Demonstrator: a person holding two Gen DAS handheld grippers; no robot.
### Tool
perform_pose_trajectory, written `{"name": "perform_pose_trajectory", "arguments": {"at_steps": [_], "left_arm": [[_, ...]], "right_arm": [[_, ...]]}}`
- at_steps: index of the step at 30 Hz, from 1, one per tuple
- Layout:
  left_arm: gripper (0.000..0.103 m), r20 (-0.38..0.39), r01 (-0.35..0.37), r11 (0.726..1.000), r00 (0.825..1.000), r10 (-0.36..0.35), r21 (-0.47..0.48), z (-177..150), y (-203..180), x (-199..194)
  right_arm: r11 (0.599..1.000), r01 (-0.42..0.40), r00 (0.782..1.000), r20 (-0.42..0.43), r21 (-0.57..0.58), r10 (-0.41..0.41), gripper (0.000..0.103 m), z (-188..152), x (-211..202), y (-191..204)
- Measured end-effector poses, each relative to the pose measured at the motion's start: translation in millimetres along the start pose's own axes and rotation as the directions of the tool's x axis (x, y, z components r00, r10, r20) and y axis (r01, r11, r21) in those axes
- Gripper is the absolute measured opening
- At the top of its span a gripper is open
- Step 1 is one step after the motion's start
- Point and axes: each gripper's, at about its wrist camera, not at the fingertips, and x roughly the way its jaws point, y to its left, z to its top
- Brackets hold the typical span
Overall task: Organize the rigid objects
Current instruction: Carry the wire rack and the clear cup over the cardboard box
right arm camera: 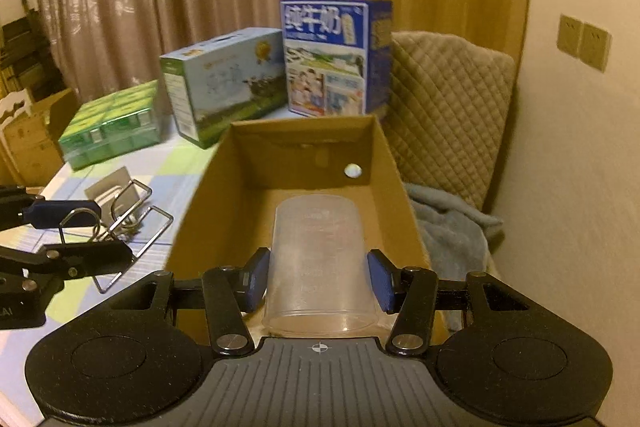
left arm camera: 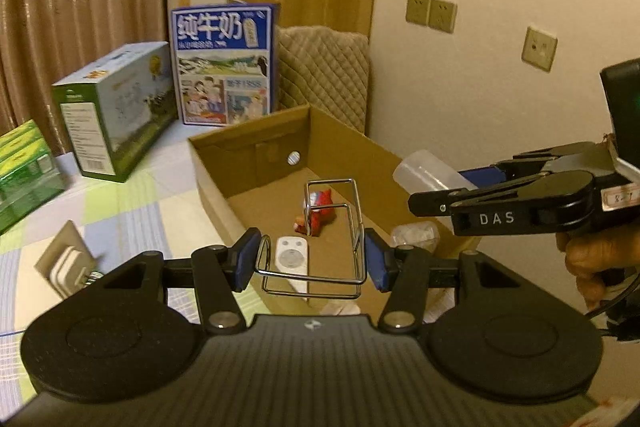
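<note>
Left gripper (left arm camera: 312,261) squeezing a bent wire rack (left arm camera: 316,247) above the near end of the open cardboard box (left arm camera: 208,167). Right gripper (right arm camera: 318,277) hugging a clear plastic cup (right arm camera: 318,259) over that same box. Inside on the bottom: white remote (left arm camera: 292,255) and red toy (left arm camera: 318,213).

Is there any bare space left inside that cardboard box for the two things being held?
Yes. The cardboard box floor is bare at the far end, below the wall with the round hole. Nearer in it is crowded: the red toy and white remote lie there. The left gripper holds the wire rack, the right gripper the clear cup.
</note>
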Motion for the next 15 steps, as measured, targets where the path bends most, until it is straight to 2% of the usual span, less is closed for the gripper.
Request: {"name": "perform_pose_trajectory", "arguments": {"at_steps": [6, 15], "left_arm": [[0.049, -0.035, 0.015, 1.0, 0.999, -0.014, 0.018, -2, -12, 25], [0.049, -0.062, 0.021, 0.999, 0.998, -0.019, 0.031, -1, -21, 42]], "right_arm": [[1.0, -0.003, 1.0, -0.008, 0.018, 0.003, 0.049, -6, 5, -16], [0.999, -0.006, 1.0, -0.014, 0.037, 0.007, 0.049, -7, 9, -25]]}}
